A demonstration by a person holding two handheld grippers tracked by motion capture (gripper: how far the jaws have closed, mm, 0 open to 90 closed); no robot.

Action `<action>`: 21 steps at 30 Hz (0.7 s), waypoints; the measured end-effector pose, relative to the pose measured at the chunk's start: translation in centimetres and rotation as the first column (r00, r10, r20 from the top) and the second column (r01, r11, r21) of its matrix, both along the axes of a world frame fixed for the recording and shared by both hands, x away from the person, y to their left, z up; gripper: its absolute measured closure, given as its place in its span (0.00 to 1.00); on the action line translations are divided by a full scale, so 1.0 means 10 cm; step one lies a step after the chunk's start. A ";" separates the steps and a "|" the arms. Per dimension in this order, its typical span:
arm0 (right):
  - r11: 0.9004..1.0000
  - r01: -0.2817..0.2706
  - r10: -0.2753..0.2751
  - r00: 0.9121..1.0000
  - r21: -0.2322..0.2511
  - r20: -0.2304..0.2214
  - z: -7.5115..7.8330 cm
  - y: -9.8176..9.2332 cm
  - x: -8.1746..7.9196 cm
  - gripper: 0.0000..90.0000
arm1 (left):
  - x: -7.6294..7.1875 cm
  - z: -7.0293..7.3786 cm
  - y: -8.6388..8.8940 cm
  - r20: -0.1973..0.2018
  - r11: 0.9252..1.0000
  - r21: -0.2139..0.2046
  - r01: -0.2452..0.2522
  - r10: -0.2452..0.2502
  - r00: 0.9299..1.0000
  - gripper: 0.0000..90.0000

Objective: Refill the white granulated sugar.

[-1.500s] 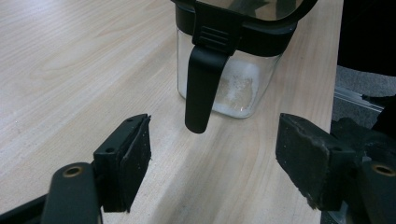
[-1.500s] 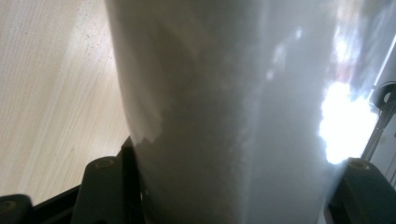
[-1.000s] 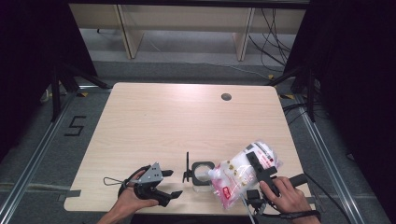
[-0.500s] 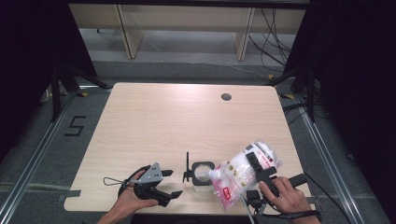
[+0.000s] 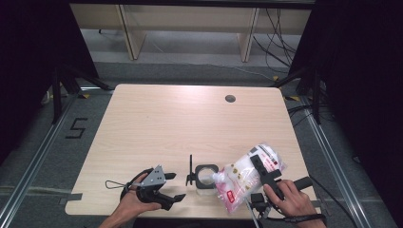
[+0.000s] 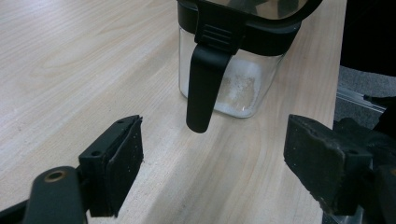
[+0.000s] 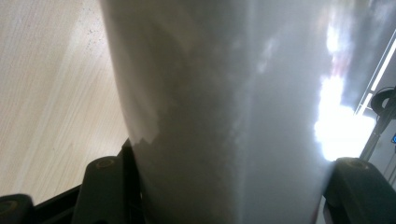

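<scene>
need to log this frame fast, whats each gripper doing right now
left gripper: open, holding nothing, jaws apart in front of the clear jar.
right gripper: shut on the plastic bag, tipped toward the jar.

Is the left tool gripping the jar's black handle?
No, the left tool stands open, its pads apart from the jar's handle.

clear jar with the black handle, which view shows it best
The left gripper view: the jar stands close and sharp, its handle hanging down and white powder on its bottom. The high view shows it small from above, beside the tilted bag. The right gripper view looks onto the bag.
</scene>
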State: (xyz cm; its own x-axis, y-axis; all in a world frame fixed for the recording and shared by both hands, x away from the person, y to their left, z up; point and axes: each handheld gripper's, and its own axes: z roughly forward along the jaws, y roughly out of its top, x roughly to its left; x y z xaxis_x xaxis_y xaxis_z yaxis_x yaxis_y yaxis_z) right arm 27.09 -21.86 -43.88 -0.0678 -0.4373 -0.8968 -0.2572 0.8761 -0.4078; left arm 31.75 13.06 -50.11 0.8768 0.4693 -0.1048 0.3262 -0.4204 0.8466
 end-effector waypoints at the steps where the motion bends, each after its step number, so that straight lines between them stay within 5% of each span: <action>1: 1.000 0.008 -0.008 1.000 0.011 -0.004 -0.01 0.00 -0.01 0.44 | 0.00 0.00 0.00 0.000 1.000 -0.001 0.001 -0.001 1.000 0.22; 16: 0.994 0.011 -0.007 0.999 0.106 -0.046 -0.04 -0.03 0.02 0.44 | 0.00 0.00 0.00 -0.001 1.000 -0.002 0.002 -0.002 1.000 0.22; 21: 0.992 -0.021 0.022 1.000 0.121 -0.010 -0.05 -0.04 0.03 0.44 | 0.00 0.00 0.00 -0.003 1.000 -0.002 0.002 -0.002 1.000 0.22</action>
